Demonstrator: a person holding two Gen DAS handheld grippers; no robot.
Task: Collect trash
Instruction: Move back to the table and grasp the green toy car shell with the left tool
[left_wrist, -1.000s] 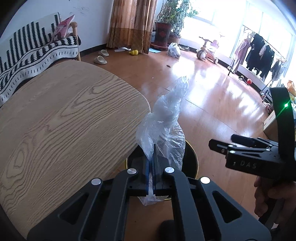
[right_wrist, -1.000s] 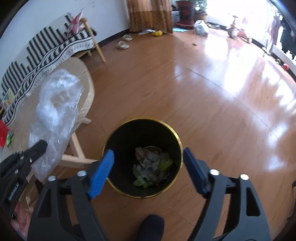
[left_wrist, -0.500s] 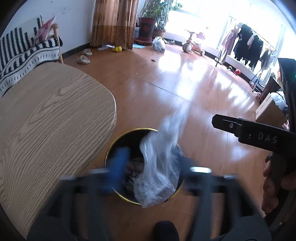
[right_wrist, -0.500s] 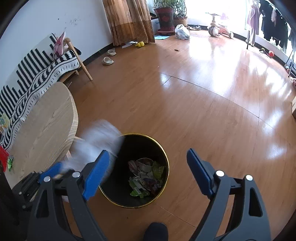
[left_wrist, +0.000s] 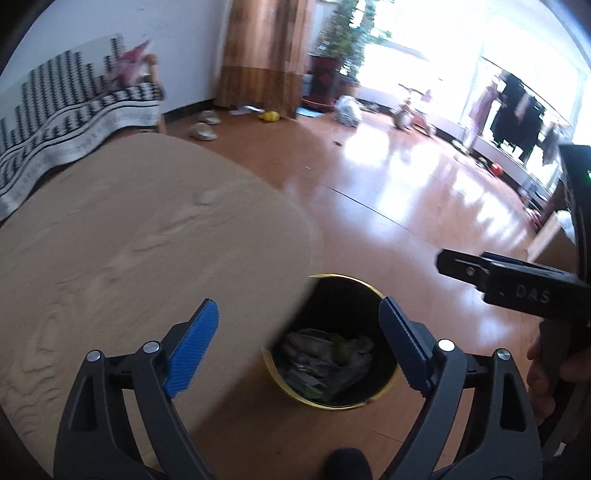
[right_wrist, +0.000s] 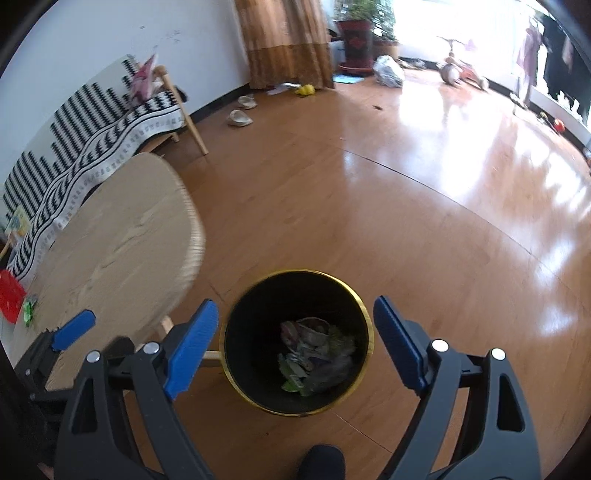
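Observation:
A black bin with a gold rim (left_wrist: 343, 277) (right_wrist: 356, 297) stands on the wood floor beside the round wooden table (left_wrist: 147, 240) (right_wrist: 122, 240). Crumpled wrappers and pale plastic (left_wrist: 325, 358) (right_wrist: 314, 350) lie at its bottom. My left gripper (left_wrist: 297, 305) hovers over the table's edge and the bin; its jaws are opening wide with nothing between them. My right gripper (right_wrist: 295, 303) hangs open and empty straight above the bin. In the left wrist view the right gripper (left_wrist: 498, 277) reaches in from the right, held by a hand (left_wrist: 543, 373). The left gripper (right_wrist: 74, 328) shows at the right wrist view's left edge.
A red item (right_wrist: 11, 299) and a green wrapper (right_wrist: 28, 308) lie on the table's near left. A striped sofa (right_wrist: 92, 140) stands behind it. Slippers (right_wrist: 240, 118), a potted plant (right_wrist: 356, 44), a filled bag (right_wrist: 388, 72) and a tricycle (right_wrist: 461, 72) sit far across the floor.
The left gripper was shut on a clear plastic bag; it opened over the bin, the bag fell in, and the gripper swung back toward the table. The right gripper stayed open.

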